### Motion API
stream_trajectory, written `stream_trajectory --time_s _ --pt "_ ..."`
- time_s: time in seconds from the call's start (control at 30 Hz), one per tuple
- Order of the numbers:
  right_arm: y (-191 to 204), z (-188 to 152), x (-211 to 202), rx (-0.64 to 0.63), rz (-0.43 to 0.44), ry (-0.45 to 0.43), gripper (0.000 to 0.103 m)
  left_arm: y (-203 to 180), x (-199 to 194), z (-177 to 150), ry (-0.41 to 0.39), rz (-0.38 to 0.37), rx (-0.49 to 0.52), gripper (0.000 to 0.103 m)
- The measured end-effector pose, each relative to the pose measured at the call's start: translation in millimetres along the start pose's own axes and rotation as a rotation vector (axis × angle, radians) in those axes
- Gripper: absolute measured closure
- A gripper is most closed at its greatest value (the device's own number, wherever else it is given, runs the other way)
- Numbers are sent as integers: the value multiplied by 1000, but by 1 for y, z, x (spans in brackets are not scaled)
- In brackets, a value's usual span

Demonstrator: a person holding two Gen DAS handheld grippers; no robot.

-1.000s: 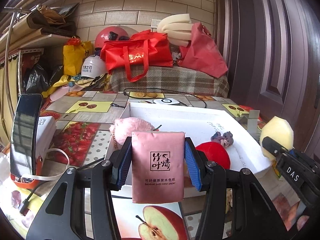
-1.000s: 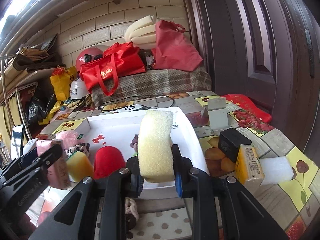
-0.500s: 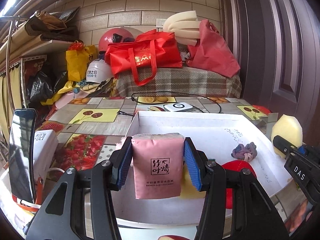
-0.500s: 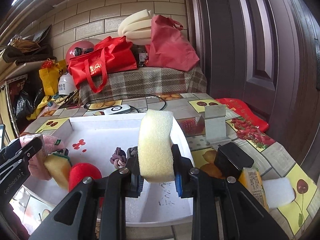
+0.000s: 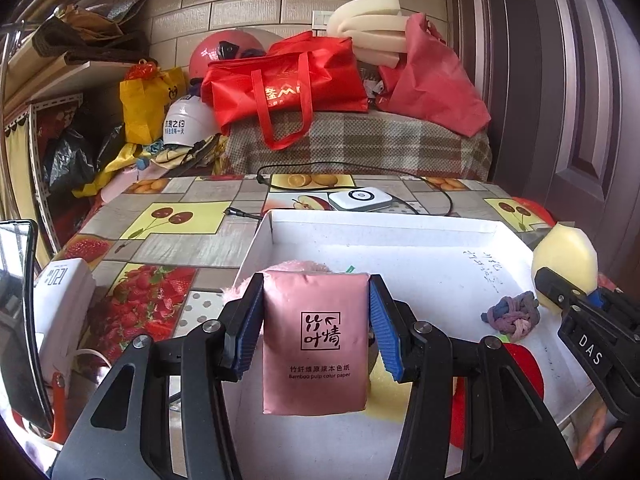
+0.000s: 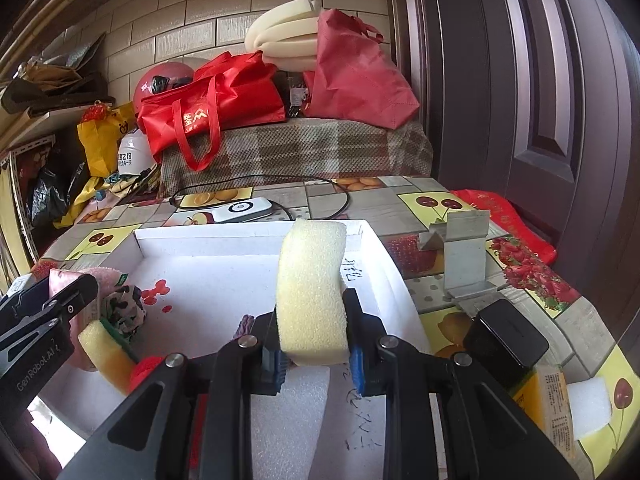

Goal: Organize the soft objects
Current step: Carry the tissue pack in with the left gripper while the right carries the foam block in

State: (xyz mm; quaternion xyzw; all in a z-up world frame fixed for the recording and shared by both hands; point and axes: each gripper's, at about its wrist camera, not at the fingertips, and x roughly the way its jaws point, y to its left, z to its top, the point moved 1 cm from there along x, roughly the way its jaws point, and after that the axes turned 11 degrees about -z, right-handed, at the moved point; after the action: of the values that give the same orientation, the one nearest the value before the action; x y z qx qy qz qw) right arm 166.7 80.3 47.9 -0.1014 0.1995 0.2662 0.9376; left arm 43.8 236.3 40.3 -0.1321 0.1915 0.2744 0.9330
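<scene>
Left tool (image 5: 316, 328) grips one tissue pack (image 5: 315, 344); right tool (image 6: 314, 350) one sponge (image 6: 312, 292).

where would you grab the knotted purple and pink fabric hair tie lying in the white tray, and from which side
Take the knotted purple and pink fabric hair tie across its bunched middle, coming straight down from above. It lies flat and low on the floor of the white foam tray, so a side approach would probably scrape the floor, and the lumpy knot gives the pads the most to pinch.

I see a red tote bag (image 5: 288, 80) on a plaid-covered bench (image 5: 360, 148), a white helmet (image 5: 182, 124) beside it, a black cable (image 5: 360, 178) across the fruit-print tablecloth (image 5: 168, 236), a dark door (image 6: 540, 80) on my right.
</scene>
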Motion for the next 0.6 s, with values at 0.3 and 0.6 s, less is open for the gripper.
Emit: stream_trajectory --time_s 0.3,0.6 --pt "2 2 8 10 0 32 15 12 7 1 30 -26 -73 3" --pt "3 3 -6 -3 -15 -57 0 6 -5 2 -36 -1 -31 0"
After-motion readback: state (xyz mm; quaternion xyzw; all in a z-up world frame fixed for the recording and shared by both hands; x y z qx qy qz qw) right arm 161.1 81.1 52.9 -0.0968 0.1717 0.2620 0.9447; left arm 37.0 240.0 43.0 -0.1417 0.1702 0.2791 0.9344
